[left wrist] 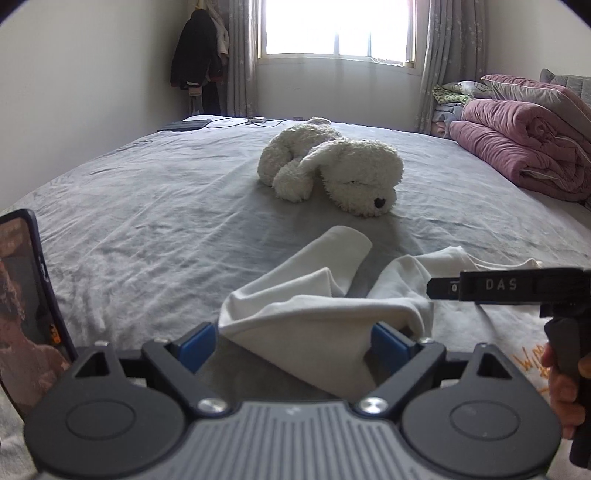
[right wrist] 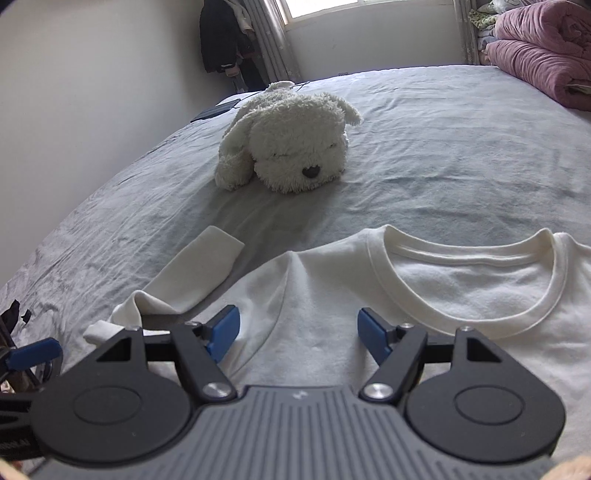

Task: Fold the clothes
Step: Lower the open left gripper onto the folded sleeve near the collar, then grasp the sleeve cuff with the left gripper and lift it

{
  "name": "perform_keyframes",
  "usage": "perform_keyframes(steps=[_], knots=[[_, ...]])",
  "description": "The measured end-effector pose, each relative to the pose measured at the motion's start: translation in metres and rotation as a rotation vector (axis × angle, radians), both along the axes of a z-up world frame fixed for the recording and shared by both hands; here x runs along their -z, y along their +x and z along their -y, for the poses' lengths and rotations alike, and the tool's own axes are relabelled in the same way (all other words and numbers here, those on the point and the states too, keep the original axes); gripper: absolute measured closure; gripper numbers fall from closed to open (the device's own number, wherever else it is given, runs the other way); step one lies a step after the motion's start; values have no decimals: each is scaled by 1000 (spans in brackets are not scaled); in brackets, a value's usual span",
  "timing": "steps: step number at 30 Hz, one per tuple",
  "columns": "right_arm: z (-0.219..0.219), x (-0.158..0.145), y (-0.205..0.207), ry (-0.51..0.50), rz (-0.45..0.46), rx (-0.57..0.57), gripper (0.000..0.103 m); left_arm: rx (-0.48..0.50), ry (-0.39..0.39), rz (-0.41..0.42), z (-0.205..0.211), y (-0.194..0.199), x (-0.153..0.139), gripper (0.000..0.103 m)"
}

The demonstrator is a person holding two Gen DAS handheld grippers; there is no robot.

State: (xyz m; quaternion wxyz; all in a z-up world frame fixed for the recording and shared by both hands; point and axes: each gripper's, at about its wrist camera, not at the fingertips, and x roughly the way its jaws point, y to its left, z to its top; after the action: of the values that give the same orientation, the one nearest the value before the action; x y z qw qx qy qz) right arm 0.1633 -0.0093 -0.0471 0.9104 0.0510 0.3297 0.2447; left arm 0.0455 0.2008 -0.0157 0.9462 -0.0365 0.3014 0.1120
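From the left wrist view, a wide bed under a wrinkled grey sheet (left wrist: 155,192) fills the room, with a bright window (left wrist: 336,27) between pale patterned curtains behind it. A fluffy cream plush dog (left wrist: 332,166) lies on the sheet, its black nose turned this way. Right of the dog, rolled mauve quilts (left wrist: 524,144) are stacked at the bed's edge; far left of it, dark coats (left wrist: 195,51) hang in the corner. Nearer than the dog, the white cotton long-sleeved shirt (left wrist: 317,306) lies rumpled, one sleeve pointing towards the toy. The left gripper (left wrist: 293,341) has its blue-padded jaws spread wide, a fold of the shirt lying between them without being pinched. A phone in a dark case (left wrist: 26,306) stands at the left edge. At the right, a hand (left wrist: 561,391) holds the other black tool, marked "DAS" in white; orange writing on the cloth beside it is too cut off to read.

From the right wrist view, the same plush dog (right wrist: 288,144) faces the camera on the grey sheet (right wrist: 461,147). Nearer than it, the white shirt (right wrist: 424,295) lies flat, soft and faintly fuzzy, its ribbed round collar uppermost and a sleeve angled left. The right gripper (right wrist: 299,334) hovers over the shoulder, jaws apart, holding nothing.
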Motion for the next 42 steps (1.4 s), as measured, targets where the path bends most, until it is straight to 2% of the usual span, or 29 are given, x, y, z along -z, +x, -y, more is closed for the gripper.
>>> perform_keyframes(steps=[4, 9, 12, 14, 18, 22, 26, 27, 28, 29, 31, 35, 42], knots=[[-14, 13, 9, 0, 30, -20, 23, -30, -20, 15, -11, -6, -3, 12], [-6, 17, 11, 40, 44, -51, 21, -70, -107, 50, -33, 8, -20, 16], [-3, 16, 11, 66, 32, -48, 21, -39, -138, -6, -42, 36, -23, 19], [-3, 16, 11, 67, 32, -49, 21, -16, -125, -43, -40, 56, -21, 22], [-3, 16, 10, 71, 31, -50, 21, 19, -45, -94, -32, 92, -10, 24], [-3, 17, 10, 70, 32, -50, 21, 48, 0, -192, -31, 125, 4, 39], [-3, 17, 10, 65, 36, -51, 20, 70, -23, -254, -34, 146, 14, 53], [-3, 18, 10, 64, 37, -51, 20, 74, -38, -264, -35, 149, 16, 61], [-3, 18, 10, 64, 37, -51, 20, 81, -57, -266, -35, 152, 18, 72], [-3, 18, 10, 64, 38, -51, 20, 86, -70, -265, -35, 153, 19, 77], [-3, 18, 10, 63, 39, -51, 20, 81, -62, -259, -31, 155, 18, 96], [-2, 18, 10, 68, 38, -50, 20, 16, 24, -184, -27, 147, -1, 98], [-2, 17, 8, 72, 40, -48, 20, -225, 59, -22, -55, 123, -43, 98]])
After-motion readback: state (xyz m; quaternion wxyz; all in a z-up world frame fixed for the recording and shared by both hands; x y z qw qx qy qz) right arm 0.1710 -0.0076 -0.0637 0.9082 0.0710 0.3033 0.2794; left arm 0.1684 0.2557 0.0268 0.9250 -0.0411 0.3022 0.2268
